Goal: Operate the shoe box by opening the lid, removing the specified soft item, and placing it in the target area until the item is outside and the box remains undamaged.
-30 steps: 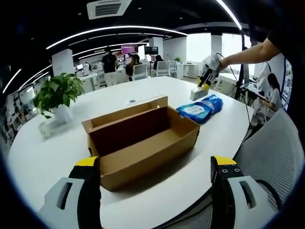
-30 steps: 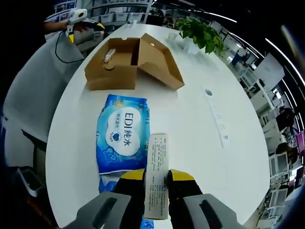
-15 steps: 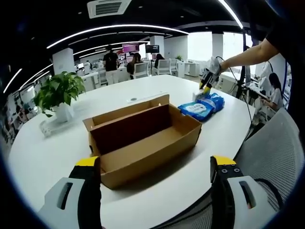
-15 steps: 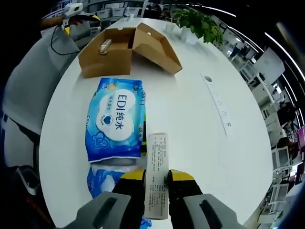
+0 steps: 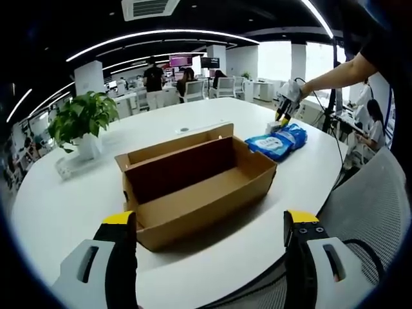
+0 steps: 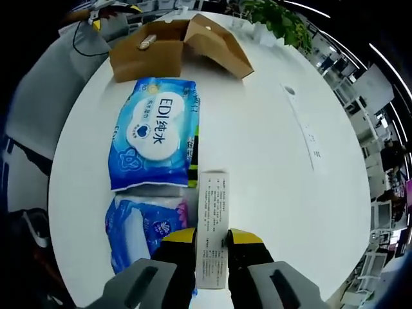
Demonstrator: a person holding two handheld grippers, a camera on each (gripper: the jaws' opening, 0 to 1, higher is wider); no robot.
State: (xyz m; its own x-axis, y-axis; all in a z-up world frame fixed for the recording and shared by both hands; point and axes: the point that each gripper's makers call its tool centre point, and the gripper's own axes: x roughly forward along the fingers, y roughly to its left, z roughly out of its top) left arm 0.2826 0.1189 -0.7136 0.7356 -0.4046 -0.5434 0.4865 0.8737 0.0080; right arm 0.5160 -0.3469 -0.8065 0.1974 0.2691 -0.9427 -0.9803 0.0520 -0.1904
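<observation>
An open brown cardboard shoe box [image 5: 193, 183] lies on the white table, its inside bare in the left gripper view; in the right gripper view the shoe box [image 6: 164, 45] sits far off with its lid flap up. My left gripper [image 5: 209, 235] stands open in front of the box, nothing between its fingers. My right gripper [image 6: 211, 241] is shut on a narrow white printed pack [image 6: 212, 222], held just above the table. Beside it lie a blue wet-wipe pack [image 6: 154, 141] and a second blue pack [image 6: 138, 228]. In the left gripper view the right gripper [image 5: 283, 109] hovers by the blue packs [image 5: 278, 141].
A potted plant [image 5: 80, 125] stands at the table's left. A grey mesh chair [image 5: 367, 219] sits at the near right edge. A thin white strip [image 6: 302, 129] lies on the table. People and desks fill the office behind.
My right gripper has drawn back with the white pack, bringing a second blue pack into sight. The left view has shifted only slightly; the left gripper stays open.
</observation>
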